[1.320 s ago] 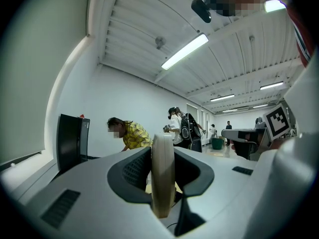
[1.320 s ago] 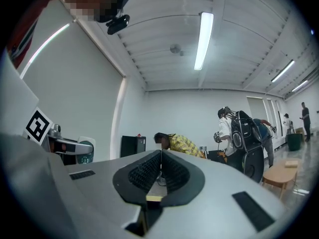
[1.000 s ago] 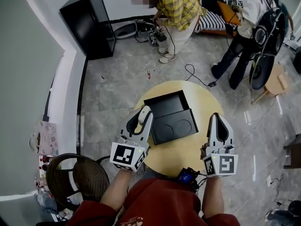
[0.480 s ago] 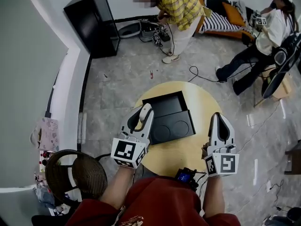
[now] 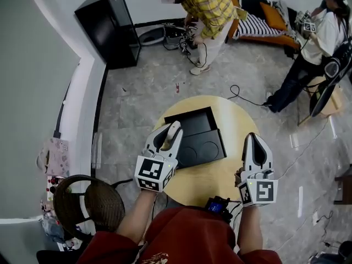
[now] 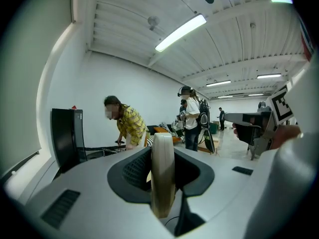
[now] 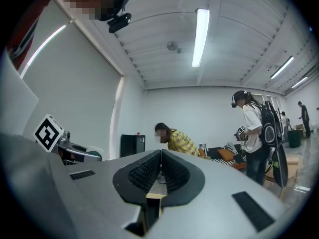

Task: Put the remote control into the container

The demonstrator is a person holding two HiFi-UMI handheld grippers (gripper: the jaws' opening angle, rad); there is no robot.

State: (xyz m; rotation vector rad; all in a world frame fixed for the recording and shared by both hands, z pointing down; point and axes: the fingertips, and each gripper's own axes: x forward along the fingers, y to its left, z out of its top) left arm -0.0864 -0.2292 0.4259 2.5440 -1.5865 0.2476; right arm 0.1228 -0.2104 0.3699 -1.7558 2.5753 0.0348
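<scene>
Here, head view: a round wooden worktop [image 5: 212, 176] w/ a black container [image 5: 193, 121] at its ctr. The container's rear compartment lies open; its front panel bears 2 round recesses.

L tool [image 5: 171, 128]: seen from above, it hangs over the container's L edge. Its jaws are clamped on the remote control [image 6: 163, 171], a cream slab held edge-on between the pads (L gripper view). The remote is therefore in the L tool's grip, above the worktop & outside the container.

R tool [image 5: 254, 138]: it hovers over the R part of the worktop, near the container's R side but apart from it. Its jaws are closed tip to tip (R gripper view).

Foreground: the operator's red top [image 5: 187, 238] fills the bottom edge, w/ a small black device w/ a blue screen [image 5: 219, 206] just above it. A wicker chair [image 5: 88, 205] stands at lower L.

Background, on the grey floor: a black cabinet [image 5: 107, 26] at upper L. 1 person in a yellow checked shirt [image 5: 209, 4] bends over a tangle of cables [image 5: 184, 37]. 1 person in a white top [image 5: 324, 32] stands at far R. A loose cable [image 5: 242, 97] lies just beyond the worktop.
</scene>
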